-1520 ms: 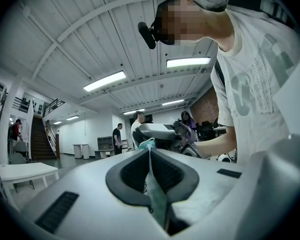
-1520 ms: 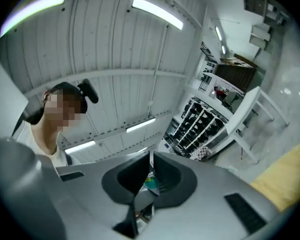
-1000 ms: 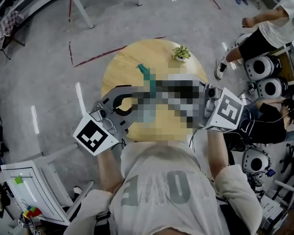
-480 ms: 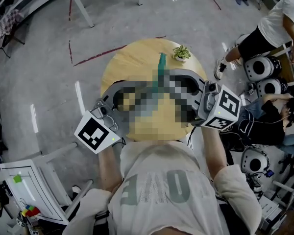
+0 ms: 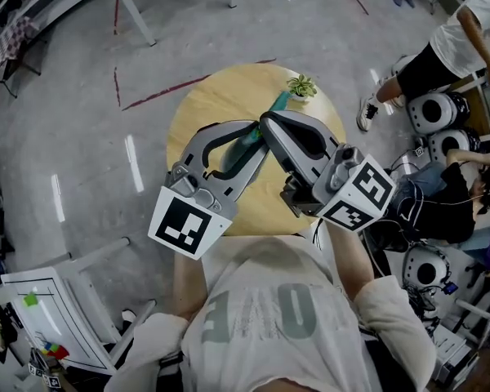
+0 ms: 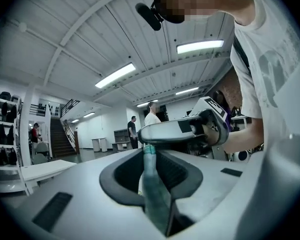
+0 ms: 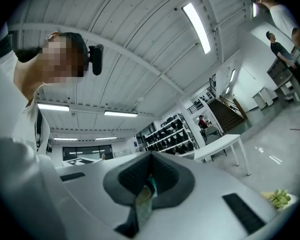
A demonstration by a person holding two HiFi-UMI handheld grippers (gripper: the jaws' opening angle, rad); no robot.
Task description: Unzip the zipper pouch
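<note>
Grip change: left tongs (image 5: pixel 260 133) have just been easing apart and now sit slightly spread around the teal pouch (image 5: pixel 278 103), which is held above the tabletop (image 5: pixel 204 104), pinched by the right tongs (image 5: pixel 267 125), so unzipping probably waits on a fresh left hold.

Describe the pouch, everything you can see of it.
The pouch is teal and looks like soft fabric. It shows as a long narrow strip held tilted over the round wooden table, its far end toward the small plant. The right gripper is shut on a part of it. It also runs between the fingers of the left gripper, which have just been opening, with a dark gap beside it. The zipper's state cannot be made out.
</note>
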